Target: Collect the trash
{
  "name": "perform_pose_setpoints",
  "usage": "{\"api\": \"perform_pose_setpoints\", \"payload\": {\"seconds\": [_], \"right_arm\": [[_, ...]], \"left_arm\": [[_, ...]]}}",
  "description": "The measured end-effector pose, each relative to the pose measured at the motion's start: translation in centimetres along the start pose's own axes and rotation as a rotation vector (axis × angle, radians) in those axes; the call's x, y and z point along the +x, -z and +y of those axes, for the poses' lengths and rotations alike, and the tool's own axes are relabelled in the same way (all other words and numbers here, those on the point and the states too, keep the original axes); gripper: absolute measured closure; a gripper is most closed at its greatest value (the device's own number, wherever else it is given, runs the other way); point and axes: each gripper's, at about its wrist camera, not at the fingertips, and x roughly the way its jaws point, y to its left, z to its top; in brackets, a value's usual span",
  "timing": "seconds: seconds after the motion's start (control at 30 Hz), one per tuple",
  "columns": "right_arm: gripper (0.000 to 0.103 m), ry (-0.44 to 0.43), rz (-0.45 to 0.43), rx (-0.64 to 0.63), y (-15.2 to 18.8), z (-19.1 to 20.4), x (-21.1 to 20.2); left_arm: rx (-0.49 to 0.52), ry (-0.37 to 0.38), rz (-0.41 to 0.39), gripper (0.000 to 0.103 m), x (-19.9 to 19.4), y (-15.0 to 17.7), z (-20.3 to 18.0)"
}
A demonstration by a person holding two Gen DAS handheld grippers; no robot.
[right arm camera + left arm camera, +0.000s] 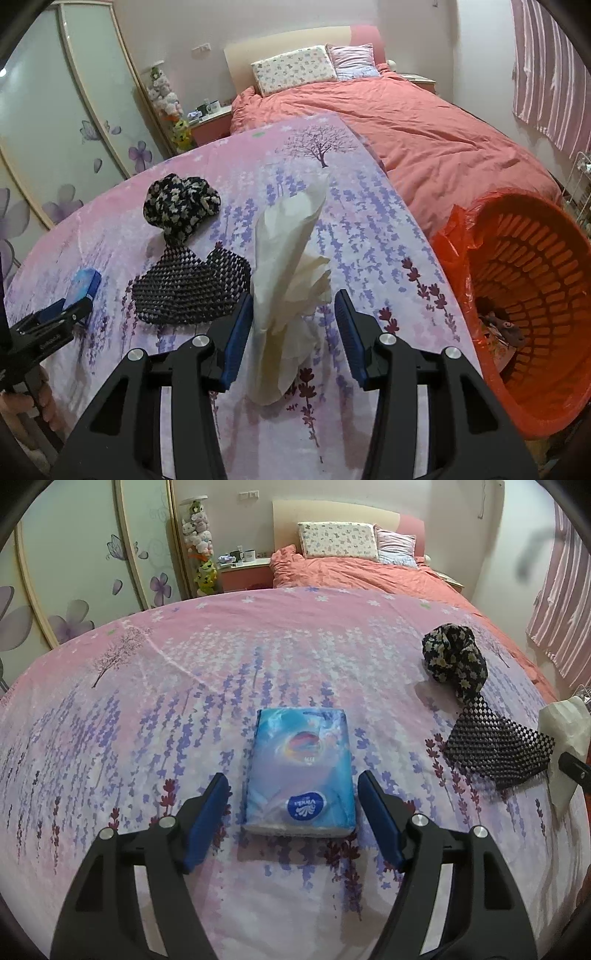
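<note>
A blue tissue pack [301,770] lies flat on the pink flowered sheet. My left gripper [293,788] is open, its blue pads on either side of the pack's near end, not touching it. It also shows at the left edge of the right wrist view [70,310]. A crumpled white tissue [291,280] lies on the sheet and reaches between the fingers of my right gripper [293,310], which is open around it. The tissue also shows in the left wrist view [565,746]. An orange trash basket [532,302] with a red liner stands at the right.
A black checked mesh mat [184,284] and a bunched black flowered cloth [177,206] lie between the pack and the tissue. The sheet [184,664] covers a raised surface whose right edge runs beside the basket. A bed with an orange quilt [424,122] lies behind.
</note>
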Motion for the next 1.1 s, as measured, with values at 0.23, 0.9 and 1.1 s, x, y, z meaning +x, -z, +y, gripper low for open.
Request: {"api": "perform_pose_setpoints", "payload": {"seconds": [0.23, 0.9, 1.1], "right_arm": [[0.062, 0.026, 0.020, -0.025, 0.4, 0.5, 1.2], [0.061, 0.063, 0.028, -0.052, 0.6, 1.1, 1.3], [0.061, 0.071, 0.030, -0.059, 0.6, 1.0, 1.3]], "left_arm": [[-0.004, 0.003, 0.012, 0.032, 0.4, 0.0, 0.0], [-0.034, -0.010, 0.033, 0.013, 1.3, -0.2, 1.1], [-0.041, -0.009, 0.037, 0.010, 1.4, -0.2, 1.3]]}}
